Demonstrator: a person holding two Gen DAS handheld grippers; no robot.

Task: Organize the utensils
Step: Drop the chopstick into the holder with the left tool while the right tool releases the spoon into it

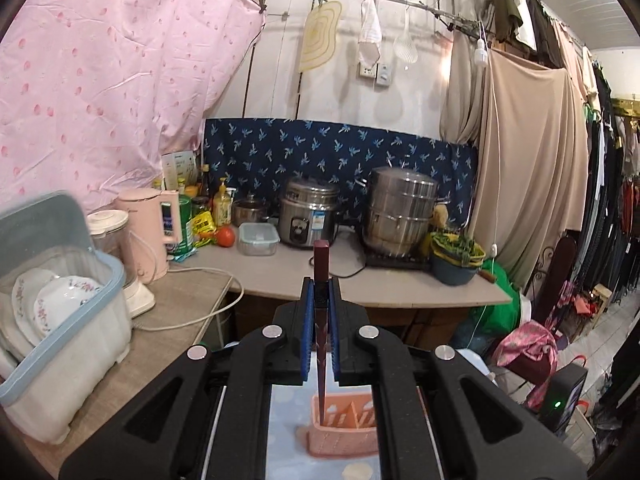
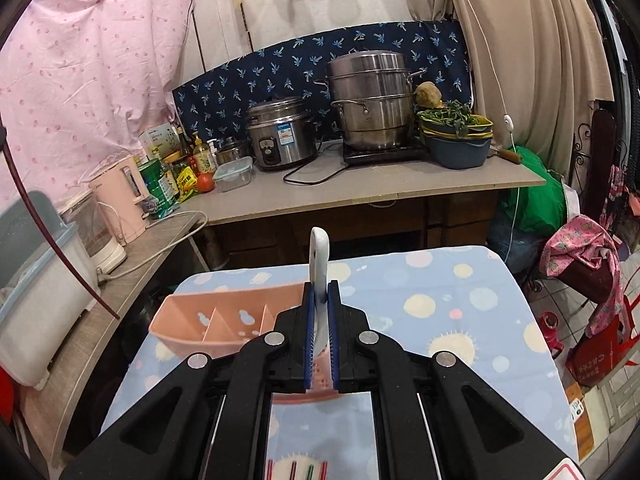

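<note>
Dark red chopstick, white spoon, pink holder, blue dotted tablecloth.

Cluttered counter beneath pink sheet

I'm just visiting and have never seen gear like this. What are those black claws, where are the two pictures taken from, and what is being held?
No robot here: a person holds a black two-finger gripper in each hand, each carrying a wide-angle camera that looks along its fingers. In the left wrist picture, the left gripper is shut on dark red chopsticks, their tips pointing down into a pink plastic utensil holder. In the right wrist picture, the right gripper is shut on a white spoon handle. The holder stands on a table with a light blue dotted cloth.
</note>
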